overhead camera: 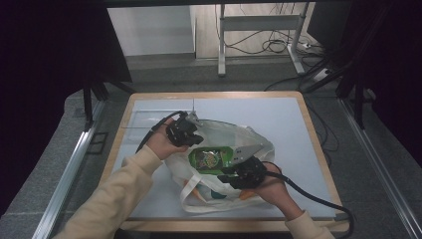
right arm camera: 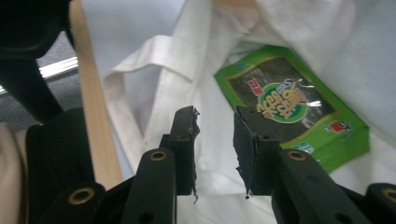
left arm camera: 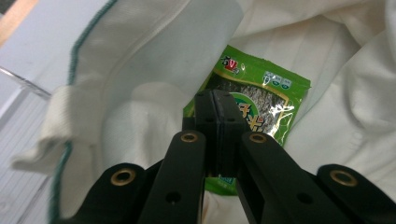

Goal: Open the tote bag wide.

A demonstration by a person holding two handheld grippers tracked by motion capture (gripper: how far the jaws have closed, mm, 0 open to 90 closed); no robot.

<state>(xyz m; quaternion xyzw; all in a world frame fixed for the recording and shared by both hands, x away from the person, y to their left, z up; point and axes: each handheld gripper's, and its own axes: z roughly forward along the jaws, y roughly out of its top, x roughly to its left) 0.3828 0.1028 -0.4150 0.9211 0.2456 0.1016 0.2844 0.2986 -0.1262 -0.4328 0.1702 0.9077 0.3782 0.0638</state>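
Flat green foil snack packet lying inside white cloth tote bag, near table's front edge. Left gripper shut, empty; right gripper part-open, empty. Risk: pinching cloth, dragging bag.

I see a soft matt cream cloth bag with green stitched edging, a glossy crinkled green plastic snack packet inside it, matt black plastic jaws with brass-coloured rivets, a smooth pale matt tabletop framed in light wood
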